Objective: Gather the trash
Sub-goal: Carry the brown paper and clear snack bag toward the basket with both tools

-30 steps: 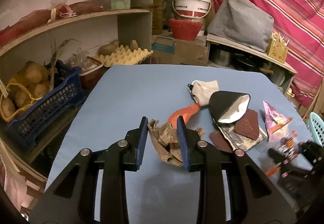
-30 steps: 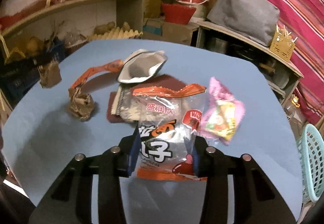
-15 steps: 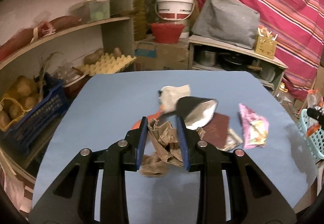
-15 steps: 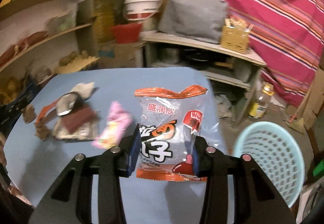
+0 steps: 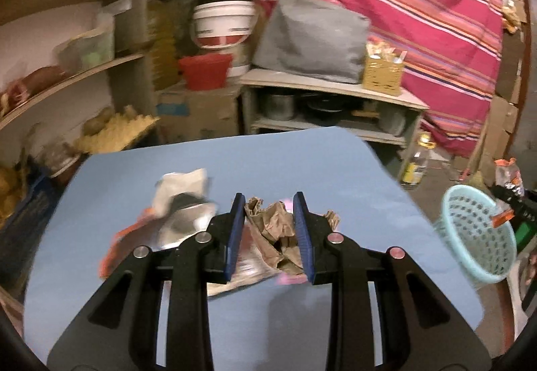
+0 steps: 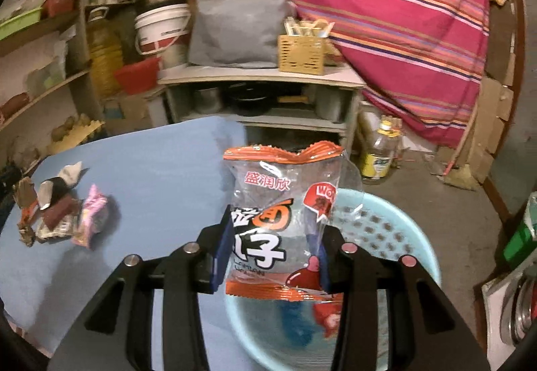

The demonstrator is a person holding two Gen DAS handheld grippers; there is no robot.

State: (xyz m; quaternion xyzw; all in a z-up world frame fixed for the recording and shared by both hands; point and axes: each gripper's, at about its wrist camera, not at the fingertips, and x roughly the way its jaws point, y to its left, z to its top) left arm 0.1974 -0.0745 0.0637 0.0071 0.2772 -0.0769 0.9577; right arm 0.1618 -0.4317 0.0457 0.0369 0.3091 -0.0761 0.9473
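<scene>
My left gripper (image 5: 270, 230) is shut on a crumpled brown paper (image 5: 273, 233) and holds it above the blue table (image 5: 302, 163), over a pile of wrappers (image 5: 181, 223). My right gripper (image 6: 273, 248) is shut on a clear and orange snack bag (image 6: 285, 223) and holds it over the light blue mesh basket (image 6: 396, 230) beside the table's right edge. That basket also shows in the left wrist view (image 5: 476, 233), with the right gripper (image 5: 513, 203) above it. The pile, with a pink wrapper (image 6: 92, 218), lies at the left in the right wrist view.
Curved shelves (image 5: 67, 82) with potatoes and an egg tray stand to the left. A low cabinet (image 5: 332, 102) with pots, a grey bundle and a wicker box stands behind the table. A bottle (image 6: 379, 149) stands on the floor. A striped pink cloth (image 6: 386, 8) hangs behind.
Both grippers have swung to the right. The right gripper has carried the snack bag off the table to above the basket. The left gripper has lifted the brown paper higher.
</scene>
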